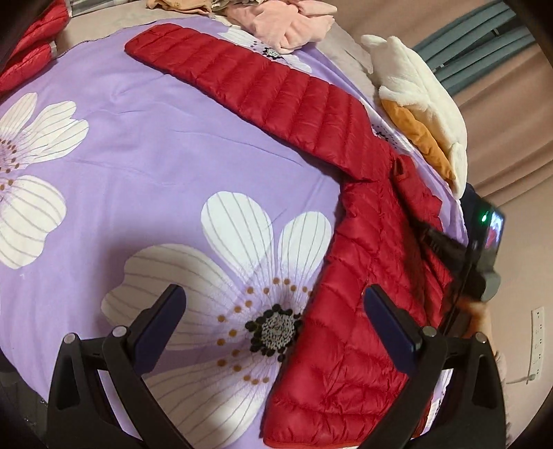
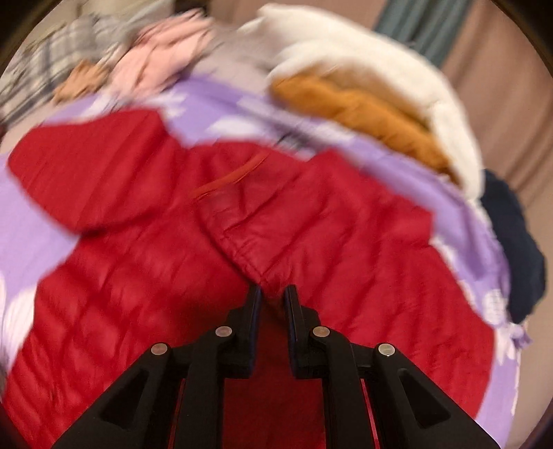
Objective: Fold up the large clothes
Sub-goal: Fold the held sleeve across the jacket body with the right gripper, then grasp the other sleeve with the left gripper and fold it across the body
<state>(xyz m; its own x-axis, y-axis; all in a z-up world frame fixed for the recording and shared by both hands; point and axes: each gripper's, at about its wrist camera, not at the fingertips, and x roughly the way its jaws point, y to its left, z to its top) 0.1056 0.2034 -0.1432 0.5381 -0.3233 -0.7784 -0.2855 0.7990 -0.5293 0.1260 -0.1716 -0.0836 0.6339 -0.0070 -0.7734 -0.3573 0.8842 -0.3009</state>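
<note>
Left gripper [image 1: 274,312]: our fingers spread wide, holding nothing, above the jacket's edge | Right gripper [image 2: 273,293]: our fingers pinch a sleeve cuff of the red jacket [image 2: 172,262] | Jacket: spread on the purple bed cover [image 1: 145,165]

From 7 to 11 o'clock of the left gripper [image 1: 274,312] the purple floral bedspread [image 1: 145,162] lies bare, giving open passage. The red quilted jacket [image 1: 349,293] blocks 12 to 4 o'clock, its sleeve running out toward 11. Past it, the white and orange folded garments [image 1: 420,114] crowd the bed's edge at 1 o'clock, the pink clothes [image 1: 290,24] at 12.
</note>
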